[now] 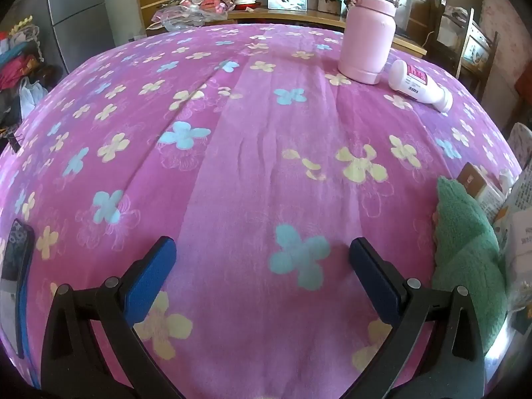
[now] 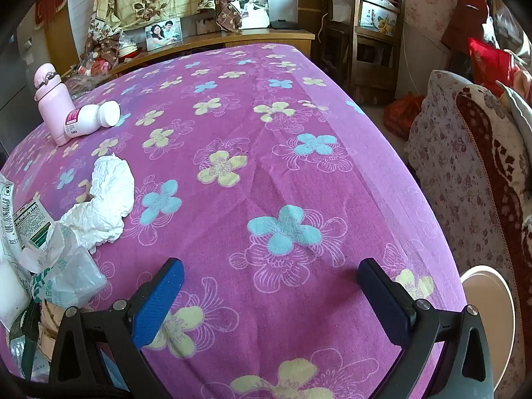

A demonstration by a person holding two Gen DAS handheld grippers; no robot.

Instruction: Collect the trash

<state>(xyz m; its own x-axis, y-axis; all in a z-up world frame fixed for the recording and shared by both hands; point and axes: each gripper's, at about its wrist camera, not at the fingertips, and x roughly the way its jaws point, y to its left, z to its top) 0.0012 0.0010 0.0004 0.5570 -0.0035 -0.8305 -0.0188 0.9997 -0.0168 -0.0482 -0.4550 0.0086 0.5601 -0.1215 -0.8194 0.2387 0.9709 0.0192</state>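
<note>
right tool (image 2: 271, 287) empty, crumpled tissue (image 2: 106, 199) far-left

Each camera rides its own tongs, looking steeply down and forward along the blue fingers, close above the flowered table (image 1: 232, 99). The left view faces the table's far edge, the right view its far right corner. Both share the pink flask (image 1: 369, 33) and the toppled white bottle (image 2: 89, 119) near the far edge.
</note>
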